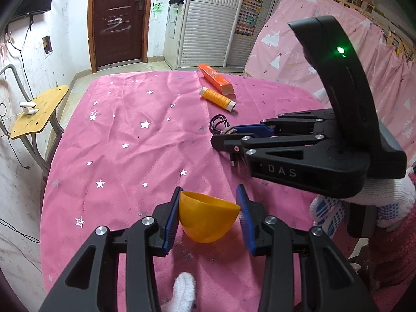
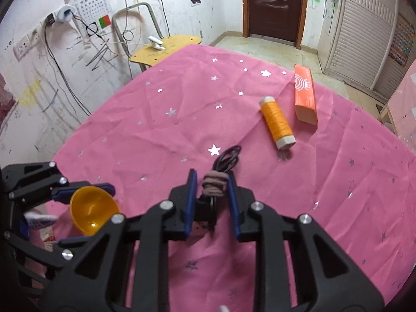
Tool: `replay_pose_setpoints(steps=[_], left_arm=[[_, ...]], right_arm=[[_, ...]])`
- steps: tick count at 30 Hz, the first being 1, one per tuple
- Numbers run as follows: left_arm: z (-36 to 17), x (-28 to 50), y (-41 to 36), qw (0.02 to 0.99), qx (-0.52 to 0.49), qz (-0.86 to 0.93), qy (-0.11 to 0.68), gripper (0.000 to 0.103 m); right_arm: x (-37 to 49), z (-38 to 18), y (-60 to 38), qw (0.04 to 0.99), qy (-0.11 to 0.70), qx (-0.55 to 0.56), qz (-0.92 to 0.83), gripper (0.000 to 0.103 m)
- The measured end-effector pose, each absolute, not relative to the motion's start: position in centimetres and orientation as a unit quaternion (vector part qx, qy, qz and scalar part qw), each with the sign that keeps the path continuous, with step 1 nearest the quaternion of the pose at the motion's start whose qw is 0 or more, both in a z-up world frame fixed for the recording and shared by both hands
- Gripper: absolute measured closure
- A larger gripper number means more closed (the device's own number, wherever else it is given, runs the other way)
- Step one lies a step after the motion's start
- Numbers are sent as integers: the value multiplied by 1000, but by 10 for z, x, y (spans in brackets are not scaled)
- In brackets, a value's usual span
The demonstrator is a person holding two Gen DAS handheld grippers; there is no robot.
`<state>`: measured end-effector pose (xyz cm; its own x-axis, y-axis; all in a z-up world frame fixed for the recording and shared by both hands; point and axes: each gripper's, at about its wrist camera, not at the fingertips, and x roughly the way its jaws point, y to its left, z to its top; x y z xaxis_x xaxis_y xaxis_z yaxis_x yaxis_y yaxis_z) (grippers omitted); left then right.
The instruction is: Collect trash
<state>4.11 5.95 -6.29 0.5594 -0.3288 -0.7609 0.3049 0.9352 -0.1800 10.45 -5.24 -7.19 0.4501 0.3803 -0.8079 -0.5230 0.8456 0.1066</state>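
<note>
- The left gripper (image 1: pixel 209 217) holds a small orange plastic bowl (image 1: pixel 208 218) between its blue pads at the lower centre of the left wrist view, the bowl's open mouth tilted toward the upper left.
- In the right wrist view the same bowl (image 2: pixel 92 209) shows at lower left, its hollow facing the camera, clamped in the left gripper's (image 2: pixel 85 212) jaws.
- The right gripper (image 2: pixel 212 202) stands narrowly parted over a coiled black cable (image 2: pixel 228 160) bound with a brownish hair tie (image 2: pixel 214 184); the bundle lies between the blue pads, but whether the pads press on it cannot be told.
- Seen from the left wrist camera, the right gripper (image 1: pixel 228 136) reaches in from the right edge, held by a hand in a white dotted glove (image 1: pixel 364 205), a green light glowing on its handle.
- An orange thread spool (image 2: pixel 277 122) lies on the pink star-printed tablecloth (image 2: pixel 156 119), just beside an orange carton (image 2: pixel 305 96), both in the upper right of the right wrist view.
- A yellow wooden chair (image 1: pixel 36 114) stands off the table at the left edge of the left wrist view, with a brown door (image 1: pixel 118 18) behind.
</note>
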Motion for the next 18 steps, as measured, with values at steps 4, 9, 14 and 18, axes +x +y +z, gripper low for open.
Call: replay_pose_setpoints(steps=[4, 9, 14, 18], left_arm=[[-61, 43, 61, 884, -18, -177, 433, 70], [-56, 44, 55, 886, -15, -175, 429, 70], [-48, 43, 36, 889, -3, -179, 421, 70], [-40, 43, 11, 889, 12, -189, 417, 70]], right_arm=[[101, -68, -58, 855, 440, -66, 266, 88], [97, -55, -77, 871, 416, -40, 258, 88], [85, -41, -106, 888, 386, -11, 250, 88], [73, -29, -138, 904, 360, 14, 231, 88]])
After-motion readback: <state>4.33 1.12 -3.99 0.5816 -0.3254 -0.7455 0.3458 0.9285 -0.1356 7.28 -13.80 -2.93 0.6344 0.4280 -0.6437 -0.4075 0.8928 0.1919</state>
